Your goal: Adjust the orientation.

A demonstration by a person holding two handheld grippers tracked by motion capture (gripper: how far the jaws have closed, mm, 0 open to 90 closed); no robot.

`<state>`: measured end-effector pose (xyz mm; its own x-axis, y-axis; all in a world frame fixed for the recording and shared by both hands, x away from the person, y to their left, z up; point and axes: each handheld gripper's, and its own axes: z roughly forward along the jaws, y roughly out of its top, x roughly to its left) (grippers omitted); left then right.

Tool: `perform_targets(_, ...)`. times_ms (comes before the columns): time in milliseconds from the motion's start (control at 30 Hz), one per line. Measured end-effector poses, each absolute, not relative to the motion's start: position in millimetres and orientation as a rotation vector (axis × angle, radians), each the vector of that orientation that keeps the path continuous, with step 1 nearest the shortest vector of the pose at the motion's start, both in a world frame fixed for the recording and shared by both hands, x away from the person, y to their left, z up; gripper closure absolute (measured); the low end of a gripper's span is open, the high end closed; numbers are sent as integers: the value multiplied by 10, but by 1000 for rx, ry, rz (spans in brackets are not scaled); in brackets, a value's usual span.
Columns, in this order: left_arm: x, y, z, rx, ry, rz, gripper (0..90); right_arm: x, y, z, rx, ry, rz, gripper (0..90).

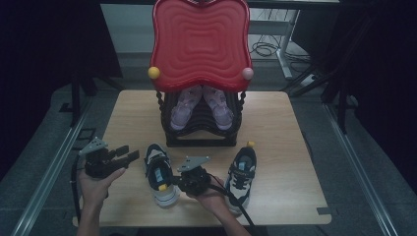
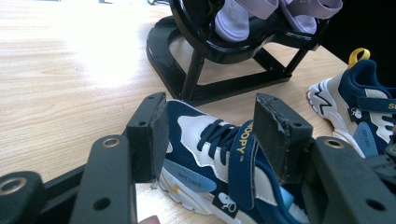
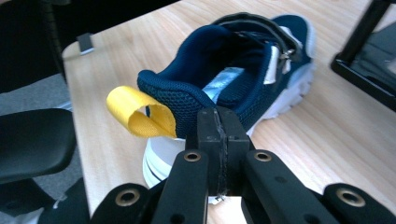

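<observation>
Two navy-and-white sneakers lie on the wooden table [image 1: 275,123]. The left sneaker [image 1: 158,169] [image 2: 219,158] [image 3: 243,60] has a yellow heel loop [image 3: 135,114]. My right gripper [image 1: 175,183] [image 3: 218,116] is shut, its tips pressed against this sneaker's heel collar; nothing shows between the pads. My left gripper [image 1: 129,153] [image 2: 210,105] is open, just left of that sneaker, with the laces and strap seen between its jaws. The right sneaker [image 1: 242,174] [image 2: 359,107] lies apart, toe toward me.
A black shoe rack [image 1: 201,135] [image 2: 210,70] with a red wavy top [image 1: 200,39] stands mid-table, holding a pair of purple shoes [image 1: 179,110] [image 2: 238,18]. A black chair seat [image 3: 32,140] sits below the table's near edge. Cables lie on the floor behind.
</observation>
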<state>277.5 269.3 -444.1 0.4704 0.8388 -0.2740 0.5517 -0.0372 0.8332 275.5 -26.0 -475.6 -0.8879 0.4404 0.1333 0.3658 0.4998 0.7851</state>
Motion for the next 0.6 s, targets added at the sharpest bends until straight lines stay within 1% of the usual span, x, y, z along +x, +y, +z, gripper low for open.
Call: perform_targets(600, 2749, 2774, -4420, 1691, 1205, 364, 455, 2664, 99, -4804, 609, 2722, 1435, 889)
